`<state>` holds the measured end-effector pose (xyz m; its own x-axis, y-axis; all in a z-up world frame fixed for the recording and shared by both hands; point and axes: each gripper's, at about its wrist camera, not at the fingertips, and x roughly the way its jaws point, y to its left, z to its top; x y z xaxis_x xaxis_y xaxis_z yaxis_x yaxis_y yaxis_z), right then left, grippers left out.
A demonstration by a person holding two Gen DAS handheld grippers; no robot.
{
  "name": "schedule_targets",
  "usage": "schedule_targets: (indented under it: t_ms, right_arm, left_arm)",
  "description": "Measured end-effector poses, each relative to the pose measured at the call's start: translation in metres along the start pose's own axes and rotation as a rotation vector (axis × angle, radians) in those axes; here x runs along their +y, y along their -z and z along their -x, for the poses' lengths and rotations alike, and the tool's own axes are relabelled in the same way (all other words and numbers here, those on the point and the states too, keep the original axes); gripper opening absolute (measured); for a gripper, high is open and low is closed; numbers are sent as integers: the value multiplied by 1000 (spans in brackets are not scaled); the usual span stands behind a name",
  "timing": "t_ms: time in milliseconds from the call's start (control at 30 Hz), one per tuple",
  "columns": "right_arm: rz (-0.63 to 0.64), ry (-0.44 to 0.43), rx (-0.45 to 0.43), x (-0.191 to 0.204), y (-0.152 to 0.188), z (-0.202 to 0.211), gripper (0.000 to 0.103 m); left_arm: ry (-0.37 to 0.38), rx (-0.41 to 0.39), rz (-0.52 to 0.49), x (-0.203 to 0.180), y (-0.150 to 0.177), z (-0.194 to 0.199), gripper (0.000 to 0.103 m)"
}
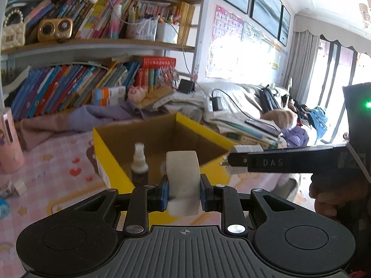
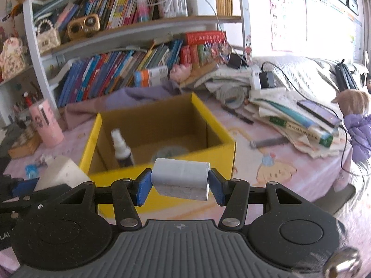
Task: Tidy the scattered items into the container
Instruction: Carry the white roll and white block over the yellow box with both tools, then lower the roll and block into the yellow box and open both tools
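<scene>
Yellow box (image 2: 228, 156) outside, plain brown cardboard inside. A dark spray bottle (image 2: 121, 149) with a white top stands in it. Blue fingers (image 2: 145, 188) on black arms press a pale grey-white roll (image 2: 180, 177). Pink bench (image 2: 266, 143) cloth, printed with cartoon figures and red hearts.

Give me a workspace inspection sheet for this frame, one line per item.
Surface: pink patterned cloth, wrinkled.
Job's things: yellow box open, spray bottle upright inside; two white blocks held.
Clutter: pink cylinder, book stack, small bits by the left edge.
Grippers: left gripper shut on white block; right gripper shut on white roll; both near the box.
Cables: black charger cable over the bedding.
Surroundings: crowded bookshelf, wall charts.
</scene>
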<state>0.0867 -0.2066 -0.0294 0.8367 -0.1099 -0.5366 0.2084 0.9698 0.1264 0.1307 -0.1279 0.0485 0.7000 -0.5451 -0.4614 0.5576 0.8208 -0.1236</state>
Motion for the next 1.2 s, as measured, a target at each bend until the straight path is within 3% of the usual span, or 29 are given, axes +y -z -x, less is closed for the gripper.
schedule_targets:
  t_ms: [233, 533, 967, 1200]
  right_arm:
    - [61, -53, -63, -7, -38, -30, 50]
    - [129, -123, -23, -18, -63, -83, 50]
    - [237, -239, 191, -11, -69, -162, 50]
    - [303, -275, 278, -7, -67, -188, 47]
  left_arm:
    - [-51, -30, -4, -2, -18, -26, 24]
    - [-141, -10, -6, 0, -30, -61, 24]
    - [-214, 205, -59, -2, -28, -120, 24]
    - [-206, 294, -69, -3, -24, -141, 24]
